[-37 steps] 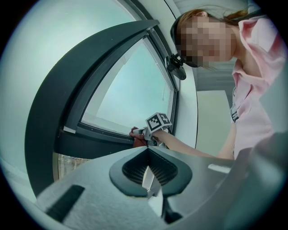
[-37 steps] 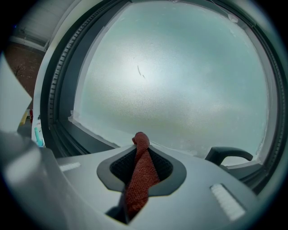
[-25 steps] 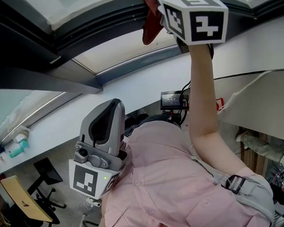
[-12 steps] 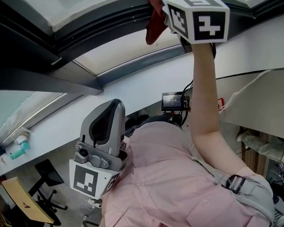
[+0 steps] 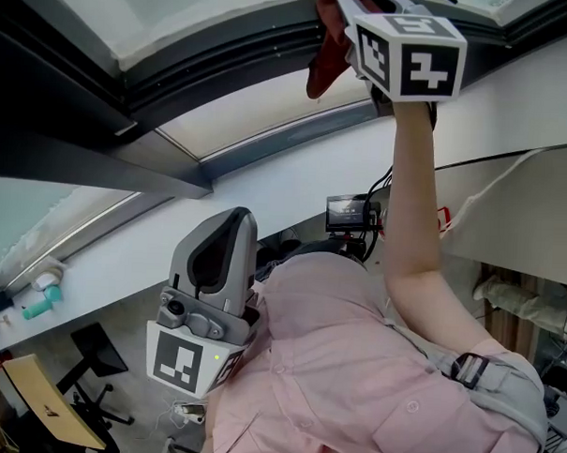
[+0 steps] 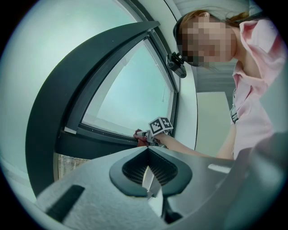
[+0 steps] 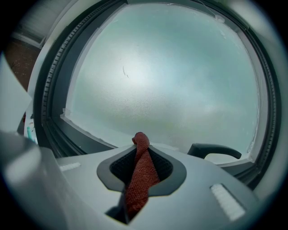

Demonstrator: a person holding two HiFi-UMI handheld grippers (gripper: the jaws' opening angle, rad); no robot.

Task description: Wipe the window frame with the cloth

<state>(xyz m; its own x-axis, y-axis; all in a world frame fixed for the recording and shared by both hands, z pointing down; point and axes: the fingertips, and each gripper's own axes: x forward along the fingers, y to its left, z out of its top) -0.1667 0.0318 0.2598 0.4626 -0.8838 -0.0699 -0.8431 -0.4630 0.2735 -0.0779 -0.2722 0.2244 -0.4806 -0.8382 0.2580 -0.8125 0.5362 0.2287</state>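
The right gripper (image 7: 142,180) is clamped on the red cloth (image 7: 141,155), its jaws closed down to the cloth's thickness with the woven fabric bunched into a rope between them. The cloth's long axis runs along the jaws. It comes up from deep in the throat, passes out beyond the fingertips and ends in a rounded knob that points ahead at the lower rail of the window frame (image 7: 63,131) and the frosted pane beyond. A dark handle (image 7: 214,150) sits just to the right of the jaws. In the head view this gripper (image 5: 354,10) is raised to the frame (image 5: 178,71), and a loose fold of the cloth (image 5: 326,65) hangs below the jaws, beside the marker cube. In the left gripper view the cloth (image 6: 140,137) appears pressed to the frame's bottom rail (image 6: 90,134), though contact is too small to confirm. The left gripper (image 6: 147,179) is held low and well apart, jaws together on nothing.
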